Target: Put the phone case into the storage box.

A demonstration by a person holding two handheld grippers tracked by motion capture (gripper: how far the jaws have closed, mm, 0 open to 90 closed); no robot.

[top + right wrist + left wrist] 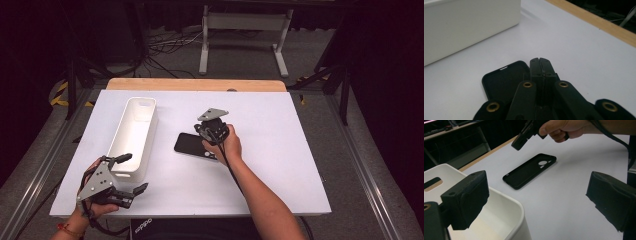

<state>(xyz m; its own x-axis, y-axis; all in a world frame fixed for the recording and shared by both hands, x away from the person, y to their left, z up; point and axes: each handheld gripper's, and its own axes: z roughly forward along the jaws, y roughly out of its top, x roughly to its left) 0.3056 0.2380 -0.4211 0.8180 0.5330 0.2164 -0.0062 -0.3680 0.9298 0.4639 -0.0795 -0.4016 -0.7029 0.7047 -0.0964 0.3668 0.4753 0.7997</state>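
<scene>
A black phone case (pixel 189 144) lies hollow side up near the middle of the white table (pixel 280 150). My right gripper (pixel 204 131) hovers just above the case with its jaws pressed together and nothing between them. In the right gripper view the shut tips (pixel 540 60) sit over the case (pixel 499 85) near one corner. From the left gripper view the case (pixel 529 171) lies ahead, with the right gripper (pixel 517 145) hanging above its far side. My left gripper (pixel 133 173) rests at the table's front left, jaws wide apart and empty (pixel 539 202).
A long white bin (pixel 150 137) stands left of the case, its near end next to my left gripper; its rim (pixel 509 202) shows by the left jaw. A wooden strip (pixel 195 84) edges the far side of the table. Cables and stand legs lie on the floor beyond.
</scene>
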